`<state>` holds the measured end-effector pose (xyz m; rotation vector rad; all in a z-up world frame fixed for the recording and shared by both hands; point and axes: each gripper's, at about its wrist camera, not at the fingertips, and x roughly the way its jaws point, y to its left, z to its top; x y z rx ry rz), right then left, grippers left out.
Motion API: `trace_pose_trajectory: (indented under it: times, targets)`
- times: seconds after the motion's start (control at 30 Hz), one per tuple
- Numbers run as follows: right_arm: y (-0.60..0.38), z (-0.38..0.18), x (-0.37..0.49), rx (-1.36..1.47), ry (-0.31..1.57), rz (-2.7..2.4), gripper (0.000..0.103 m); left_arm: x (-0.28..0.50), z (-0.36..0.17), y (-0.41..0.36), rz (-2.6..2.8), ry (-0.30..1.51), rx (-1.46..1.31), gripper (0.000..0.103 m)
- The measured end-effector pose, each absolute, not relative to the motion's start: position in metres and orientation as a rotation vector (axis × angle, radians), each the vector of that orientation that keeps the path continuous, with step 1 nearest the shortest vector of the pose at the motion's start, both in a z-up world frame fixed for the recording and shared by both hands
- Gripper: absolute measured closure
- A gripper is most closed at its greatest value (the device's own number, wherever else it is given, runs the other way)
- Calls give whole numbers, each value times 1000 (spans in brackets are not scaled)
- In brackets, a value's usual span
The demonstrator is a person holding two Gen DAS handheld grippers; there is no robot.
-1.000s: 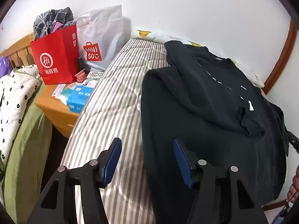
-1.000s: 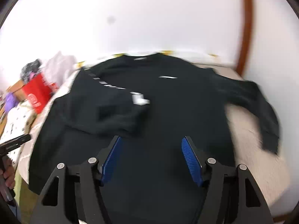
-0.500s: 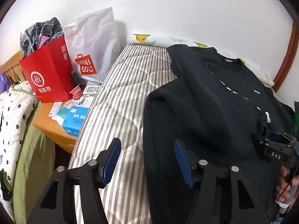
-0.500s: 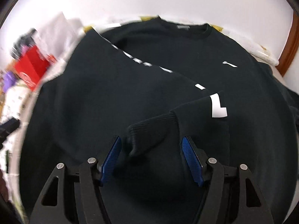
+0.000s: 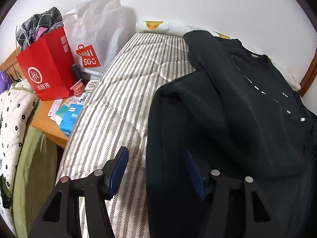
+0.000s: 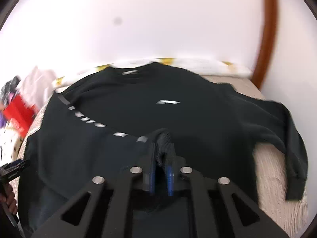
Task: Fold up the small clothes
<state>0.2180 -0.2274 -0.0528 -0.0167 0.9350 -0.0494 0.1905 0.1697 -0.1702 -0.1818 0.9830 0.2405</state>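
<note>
The right hand-held gripper (image 6: pixel 160 170), wide open and empty a second ago, has now clamped its blue pads on the ribbed cuff (image 6: pixel 163 138) of the black long-sleeved sweatshirt (image 6: pixel 122 91) spread across the striped bed (image 5: pixel 118 91). The left hand-held gripper (image 5: pixel 158 170) stays half open and empty at six o'clock, straddling the sweatshirt's left edge. With the cuff secured, I judge the sleeve is ready to be folded.

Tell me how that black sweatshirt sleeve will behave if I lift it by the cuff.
Probably floppy: the sleeve already lies limp across the black sweatshirt. The ribbed cuff bunches between the shut right tongs, so it likely grips well. The knit looks thick, so it may drag the body along the striped mattress.
</note>
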Motion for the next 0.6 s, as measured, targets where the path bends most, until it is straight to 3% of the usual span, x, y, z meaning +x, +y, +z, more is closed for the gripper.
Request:
trace_pose_trajectory:
  times: [0.27, 0.3, 0.37, 0.47, 0.6]
  targets:
    - [-276, -71, 207, 15, 1012, -155, 93, 191, -164, 175, 237, 973, -173, 46]
    - [-277, -67, 208, 21, 1021, -168, 87, 192, -162, 177, 234, 968, -172, 46]
    - [-270, -59, 214, -1, 1012, -192, 85, 195, -159, 180, 236, 956, -160, 46]
    - [-244, -38, 228, -74, 961, -157, 60, 202, -156, 186, 236, 948, -149, 47]
    - [-183, -16, 266, -104, 905, -14, 57, 211, -154, 189, 220, 942, -137, 49]
